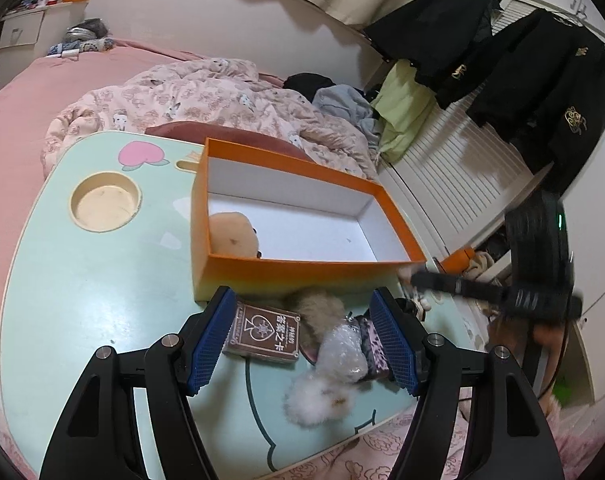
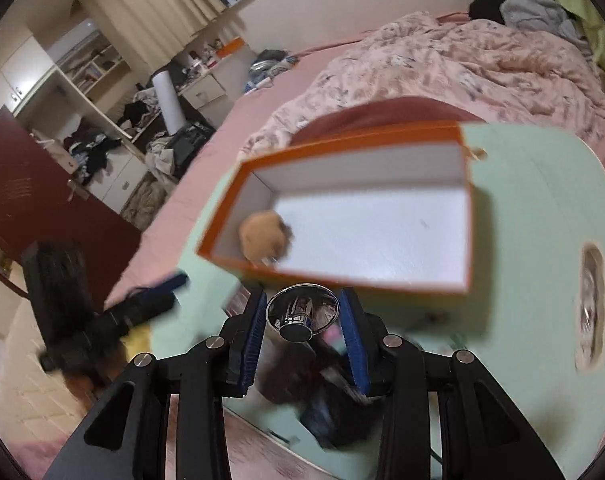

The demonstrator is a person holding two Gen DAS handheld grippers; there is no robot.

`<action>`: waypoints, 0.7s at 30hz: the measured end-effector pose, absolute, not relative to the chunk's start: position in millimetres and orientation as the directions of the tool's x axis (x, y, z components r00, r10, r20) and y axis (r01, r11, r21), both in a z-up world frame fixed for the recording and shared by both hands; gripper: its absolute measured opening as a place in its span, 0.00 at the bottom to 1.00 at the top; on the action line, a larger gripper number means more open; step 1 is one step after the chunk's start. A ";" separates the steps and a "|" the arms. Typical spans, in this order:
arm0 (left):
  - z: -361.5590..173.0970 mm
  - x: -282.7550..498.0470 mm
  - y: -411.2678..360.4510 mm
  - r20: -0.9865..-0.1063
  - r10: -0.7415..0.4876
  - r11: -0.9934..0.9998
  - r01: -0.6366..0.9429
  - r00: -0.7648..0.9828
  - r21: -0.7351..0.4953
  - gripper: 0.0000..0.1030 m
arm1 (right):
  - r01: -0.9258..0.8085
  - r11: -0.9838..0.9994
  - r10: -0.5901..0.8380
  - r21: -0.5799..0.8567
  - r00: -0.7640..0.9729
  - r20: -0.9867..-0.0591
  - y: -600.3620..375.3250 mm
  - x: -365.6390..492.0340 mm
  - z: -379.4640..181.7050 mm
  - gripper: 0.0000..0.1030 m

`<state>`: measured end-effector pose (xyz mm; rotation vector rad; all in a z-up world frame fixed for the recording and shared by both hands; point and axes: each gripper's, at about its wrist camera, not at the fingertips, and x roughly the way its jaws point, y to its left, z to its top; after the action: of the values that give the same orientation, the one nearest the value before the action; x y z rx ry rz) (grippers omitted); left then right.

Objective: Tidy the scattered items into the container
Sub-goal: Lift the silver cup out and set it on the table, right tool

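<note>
One orange box (image 1: 302,268) holding one tan plush (image 1: 232,236); left gripper (image 1: 302,344) wide over one card deck (image 1: 262,332), two pompoms; right gripper (image 2: 302,344) clamping one chrome funnel-shaped piece (image 2: 302,310)

Home bedroom: pink bed (image 1: 18,92) with rumpled floral duvet (image 1: 206,96) at 12 o'clock, dark jackets (image 1: 542,80) hanging on wardrobe at 2, cluttered shelves (image 2: 90,92) at 10, mint lap table (image 1: 102,300) on bed.
</note>
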<state>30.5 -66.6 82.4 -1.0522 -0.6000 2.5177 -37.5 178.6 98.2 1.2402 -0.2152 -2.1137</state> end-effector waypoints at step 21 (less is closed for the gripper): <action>126.5 -28.9 -43.7 -0.796 0.331 -0.944 -0.176 -0.507 -0.281 0.68 | 0.461 -0.733 -0.680 0.501 -0.526 -0.511 217.3 5.3 93.7 0.62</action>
<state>-28.9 -43.7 126.5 -1.3658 -0.2358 2.4869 5.3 217.3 93.7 0.9309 -0.4016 -2.2470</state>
